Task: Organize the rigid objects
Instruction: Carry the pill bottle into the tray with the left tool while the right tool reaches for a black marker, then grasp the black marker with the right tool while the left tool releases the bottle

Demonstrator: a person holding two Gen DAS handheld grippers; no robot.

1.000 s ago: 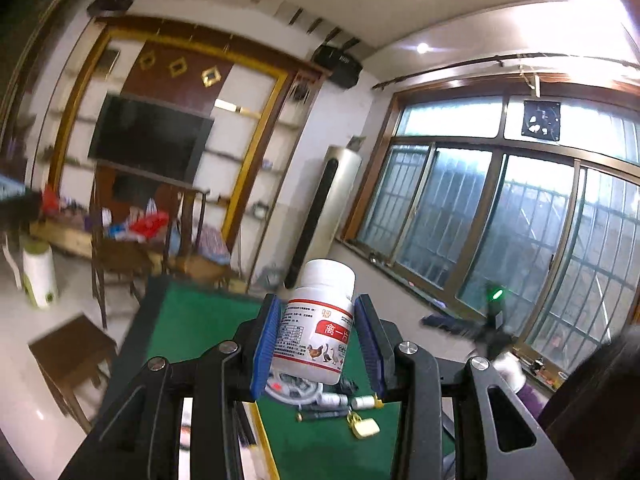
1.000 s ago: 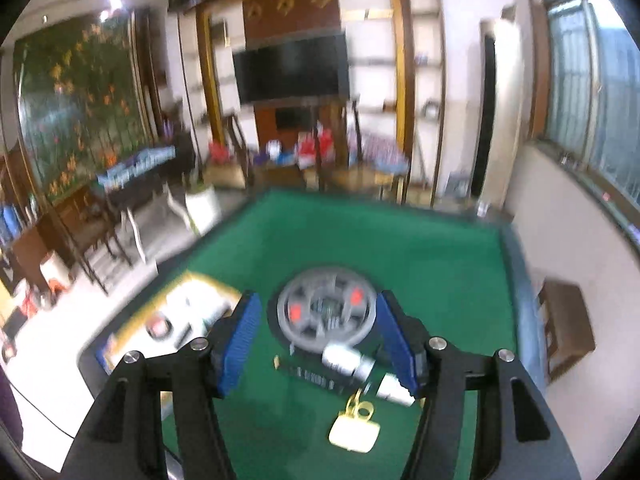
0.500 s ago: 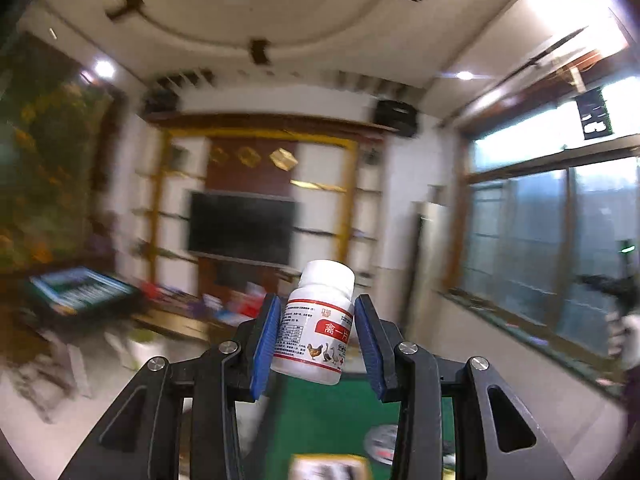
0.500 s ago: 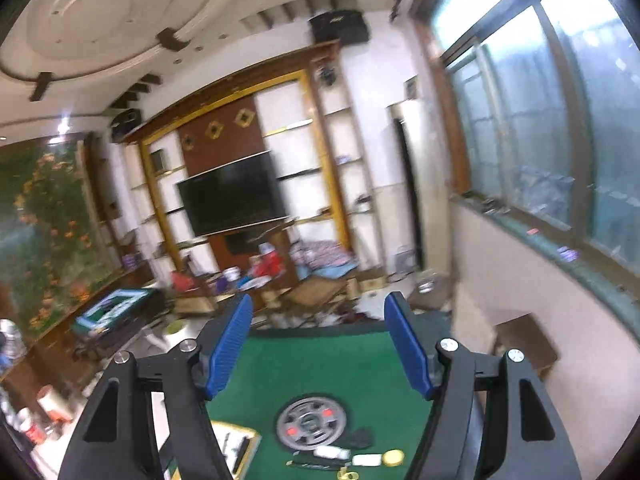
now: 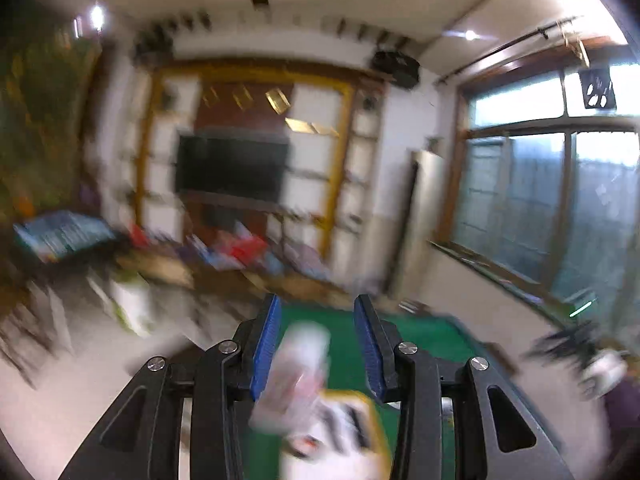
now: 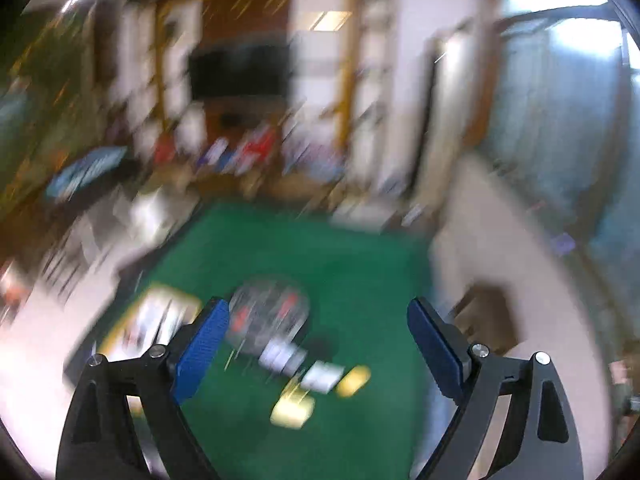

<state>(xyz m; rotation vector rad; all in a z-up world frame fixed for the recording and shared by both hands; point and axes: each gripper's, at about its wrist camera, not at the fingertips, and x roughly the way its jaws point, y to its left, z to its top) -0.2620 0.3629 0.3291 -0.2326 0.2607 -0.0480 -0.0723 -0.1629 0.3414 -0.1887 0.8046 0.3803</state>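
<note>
A white bottle with a red label (image 5: 296,372) shows as a blur low between the blue pads of my left gripper (image 5: 316,344). It is tilted, and green shows between it and the right pad. Under it lies a yellow-rimmed tray (image 5: 352,432) on the green table (image 5: 432,340). My right gripper (image 6: 318,344) hangs above the table, its jaws opening wide with nothing between them. Below it lie a grey disc (image 6: 268,316), small white items (image 6: 322,376), a yellow padlock (image 6: 292,408) and a yellow round piece (image 6: 354,376). The tray (image 6: 148,320) sits left of the disc.
Both views are smeared by motion. The green table (image 6: 320,248) has a dark raised edge. A wooden stool (image 6: 488,312) stands off its right side. A TV wall with cluttered shelves fills the background, and windows line the right.
The bottle, upright and clamped before, now sits lower and tilted between the left pads. The right jaws have spread much wider. Both views have swung back down toward the table.
</note>
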